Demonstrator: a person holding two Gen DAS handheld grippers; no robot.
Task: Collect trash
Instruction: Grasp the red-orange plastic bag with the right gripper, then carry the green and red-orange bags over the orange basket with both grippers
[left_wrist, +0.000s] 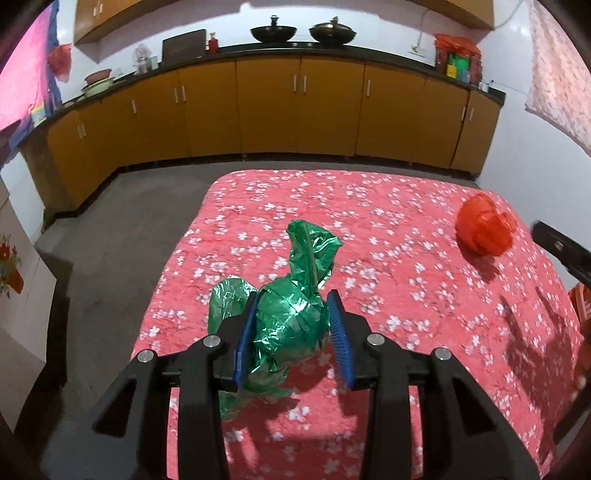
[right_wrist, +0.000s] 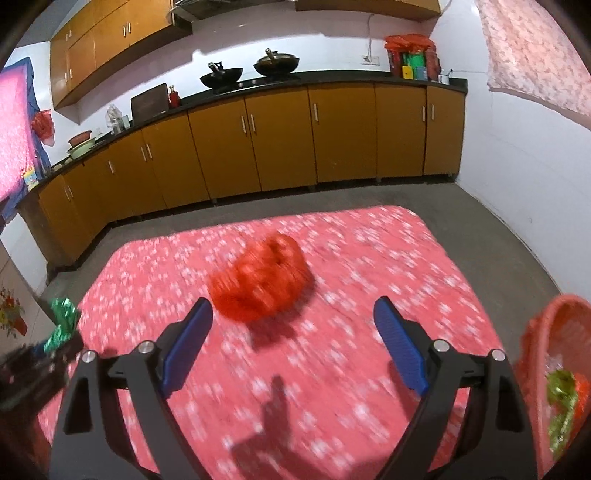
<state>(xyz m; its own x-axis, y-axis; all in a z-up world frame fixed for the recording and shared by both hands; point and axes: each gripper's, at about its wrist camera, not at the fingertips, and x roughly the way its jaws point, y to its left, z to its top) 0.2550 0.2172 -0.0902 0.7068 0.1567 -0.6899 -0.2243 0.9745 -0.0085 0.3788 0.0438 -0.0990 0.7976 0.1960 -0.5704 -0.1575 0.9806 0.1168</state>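
Observation:
My left gripper is shut on a crumpled green plastic bag and holds it just above the pink flowered table. The green bag also shows at the left edge of the right wrist view. A crumpled red plastic bag lies on the table at the far right; in the right wrist view the red bag lies just ahead of my right gripper, which is open and empty. An orange basket at the right edge holds some green trash.
Yellow kitchen cabinets with a dark counter run along the far wall, with woks on top. Grey floor lies between table and cabinets. A white wall stands to the right.

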